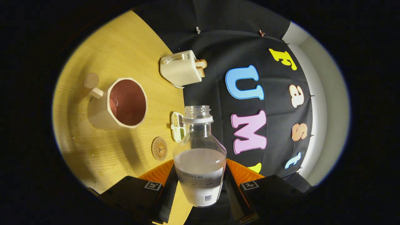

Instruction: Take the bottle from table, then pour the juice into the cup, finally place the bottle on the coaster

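Claw [200, 184] grips the labelled, barcoded bottle [200, 156].

Warm, fairly bright light on the table [125, 50], dimmer toward the tool [200, 190]. The cup [120, 104] throws soft shadows away from the toaster [180, 68]. Heavy fisheye bend at the rim. Bottle [200, 156] looks sharp, some droplet glints on the wood.
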A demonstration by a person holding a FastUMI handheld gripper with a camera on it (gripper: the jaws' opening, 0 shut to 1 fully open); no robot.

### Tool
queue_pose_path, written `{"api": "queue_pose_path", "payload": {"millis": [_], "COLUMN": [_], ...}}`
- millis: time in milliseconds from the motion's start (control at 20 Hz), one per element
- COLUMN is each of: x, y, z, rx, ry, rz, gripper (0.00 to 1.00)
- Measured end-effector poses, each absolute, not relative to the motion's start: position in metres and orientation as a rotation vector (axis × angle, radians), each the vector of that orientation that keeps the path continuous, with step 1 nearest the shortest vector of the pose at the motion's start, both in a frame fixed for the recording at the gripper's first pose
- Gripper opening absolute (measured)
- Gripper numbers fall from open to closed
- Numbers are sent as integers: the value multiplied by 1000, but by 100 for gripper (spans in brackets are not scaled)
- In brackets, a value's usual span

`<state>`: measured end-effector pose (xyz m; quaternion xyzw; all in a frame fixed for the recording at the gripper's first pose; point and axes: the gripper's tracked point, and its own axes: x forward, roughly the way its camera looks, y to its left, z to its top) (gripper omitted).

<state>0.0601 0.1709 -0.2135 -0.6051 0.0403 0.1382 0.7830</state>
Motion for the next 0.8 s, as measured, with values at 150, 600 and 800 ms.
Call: {"api": "queue_pose_path", "payload": {"millis": [150,600,800], "x": [63,67,68], "y": [171,175,177], "z": [-216,-218,-221], "rx": [-1335,-1437,-1459], "ry": [90,35,30], "rz": [305,326,336], "gripper": [76,76,76]}}
